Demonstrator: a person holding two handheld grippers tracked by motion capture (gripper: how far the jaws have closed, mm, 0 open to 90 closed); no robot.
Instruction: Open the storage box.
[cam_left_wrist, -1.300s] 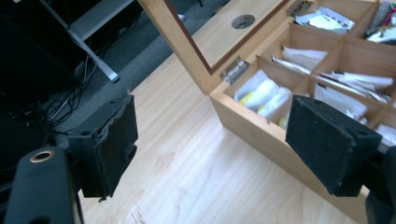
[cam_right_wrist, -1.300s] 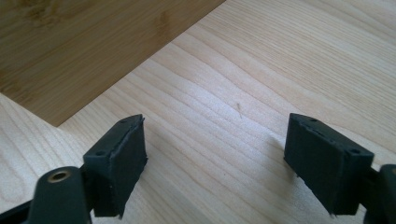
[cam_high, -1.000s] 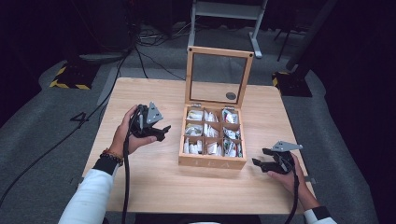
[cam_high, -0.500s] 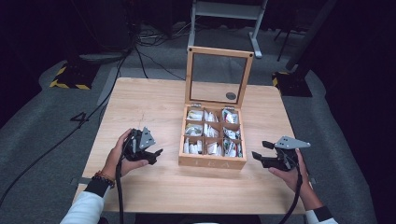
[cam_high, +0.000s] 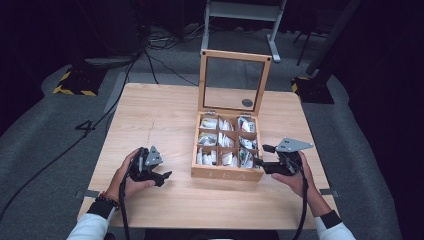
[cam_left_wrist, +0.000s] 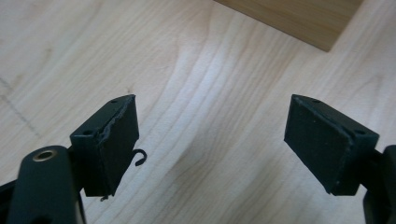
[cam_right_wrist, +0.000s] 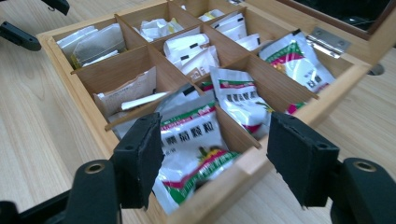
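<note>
Since the earlier frame: left gripper (cam_high: 159, 176) lowered to the table (cam_high: 150, 115), left of the box (cam_high: 226, 172); jaws apart, empty. Right gripper (cam_high: 259, 161) raised to the box's right front corner, jaws just narrowing (nothing pressed yet). Green sachet (cam_right_wrist: 196, 149), front right compartment, lies directly ahead between those jaws; right hand nearer.

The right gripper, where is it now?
In the high view, the right gripper is at the right side of the wooden compartment box, jaws open above its near right corner.
</note>
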